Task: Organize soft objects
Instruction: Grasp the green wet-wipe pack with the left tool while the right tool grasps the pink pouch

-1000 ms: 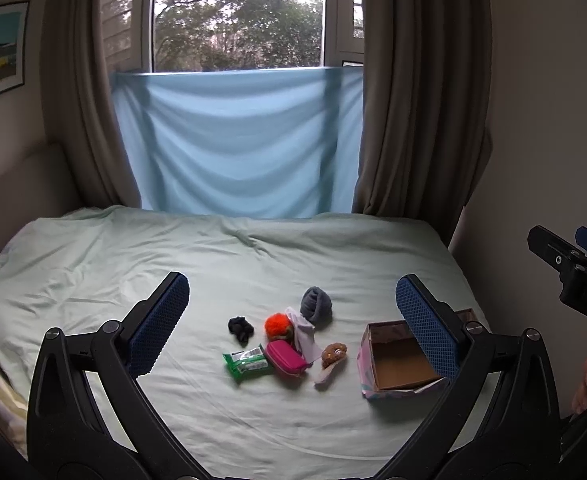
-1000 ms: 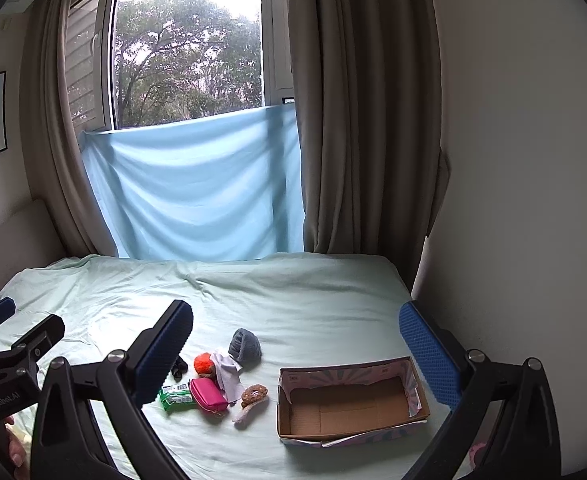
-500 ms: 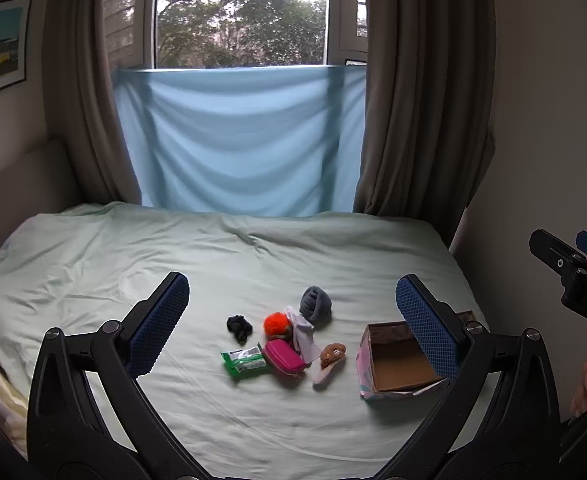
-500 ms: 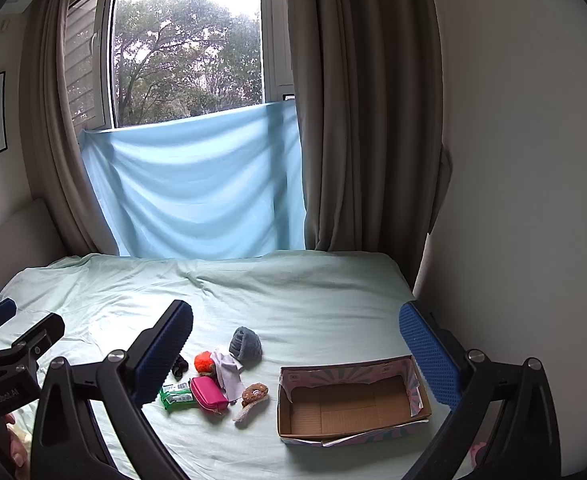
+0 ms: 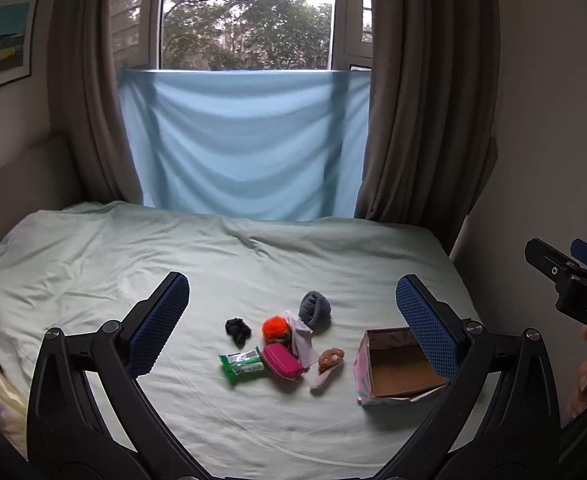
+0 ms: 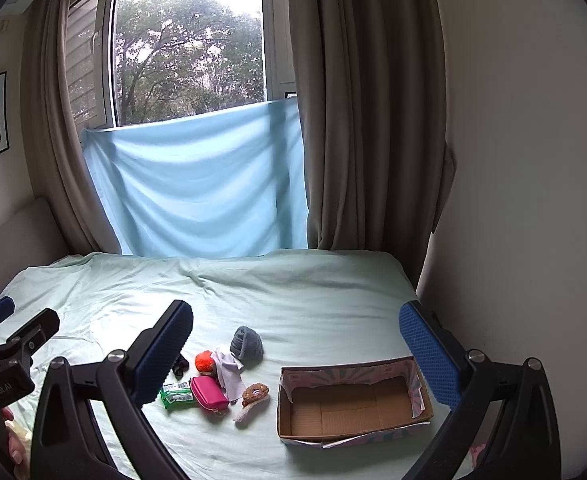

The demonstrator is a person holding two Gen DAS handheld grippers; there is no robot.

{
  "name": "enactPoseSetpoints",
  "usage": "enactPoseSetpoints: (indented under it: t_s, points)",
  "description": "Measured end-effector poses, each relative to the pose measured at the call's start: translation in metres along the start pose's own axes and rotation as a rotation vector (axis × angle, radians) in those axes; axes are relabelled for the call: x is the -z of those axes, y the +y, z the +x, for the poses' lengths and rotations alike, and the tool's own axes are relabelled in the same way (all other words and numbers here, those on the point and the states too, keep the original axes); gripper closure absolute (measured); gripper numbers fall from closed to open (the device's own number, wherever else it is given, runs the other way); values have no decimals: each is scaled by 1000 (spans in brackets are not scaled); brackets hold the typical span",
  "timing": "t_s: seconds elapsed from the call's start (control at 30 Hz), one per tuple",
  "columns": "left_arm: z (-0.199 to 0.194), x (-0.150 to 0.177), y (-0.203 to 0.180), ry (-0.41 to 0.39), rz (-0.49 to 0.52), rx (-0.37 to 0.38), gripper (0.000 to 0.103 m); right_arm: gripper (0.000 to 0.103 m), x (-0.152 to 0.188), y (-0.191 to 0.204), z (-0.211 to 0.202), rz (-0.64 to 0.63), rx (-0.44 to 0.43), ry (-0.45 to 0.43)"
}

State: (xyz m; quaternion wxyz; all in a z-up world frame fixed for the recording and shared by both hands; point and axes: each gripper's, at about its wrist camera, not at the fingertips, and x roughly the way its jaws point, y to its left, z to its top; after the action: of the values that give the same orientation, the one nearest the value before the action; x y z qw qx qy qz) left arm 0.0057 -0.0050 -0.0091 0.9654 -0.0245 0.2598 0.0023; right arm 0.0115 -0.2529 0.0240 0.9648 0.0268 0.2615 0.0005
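From the left wrist we see our left tongs (image 5: 291, 322) spread wide and empty above the bed (image 5: 93, 256), well short of the goods, which suits a start with nothing yet chosen. The soft things lie bunched mid-bed: a grey rolled sock (image 5: 314, 310), a black scrunchie (image 5: 238, 329), an orange pompom (image 5: 274, 327), a pale cloth (image 5: 303, 338), a pink pouch (image 5: 281, 366), a green packet (image 5: 242, 364) and a brown plush piece (image 5: 329, 362). The open box (image 5: 397, 372) stands just right of them, empty, likely the place they belong. The other tool at the right edge shows the letters "DAS"; the packet's print is too small to read

From the right wrist our right tongs (image 6: 295, 350) also stand apart, holding nothing. The box (image 6: 353, 402) sits nearer this side, so we judge this hand better placed for dropping in. The left tool's body reads "GenRobot.AI"
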Motion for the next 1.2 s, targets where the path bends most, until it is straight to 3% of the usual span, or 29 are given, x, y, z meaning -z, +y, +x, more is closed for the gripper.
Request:
enactPoseSetpoints:
  t_s: [0.37,0.63,0.77,0.93,1.2]
  points:
    - [24,38,30,92,13,-21,0,0,23,19,35,-42,-114,78]
    - [73,68,76,182,97,105,0,0,63,63,72,-22,-190,157]
    - [110,79,102,240,139,192,0,0,83,87,106,0,-230,217]
    - [166,100,131,307,193,238,0,0,116,112,166,39,-253,343]
    - [284,171,152,399,300,316,0,0,182,138,267,26,-291,445]
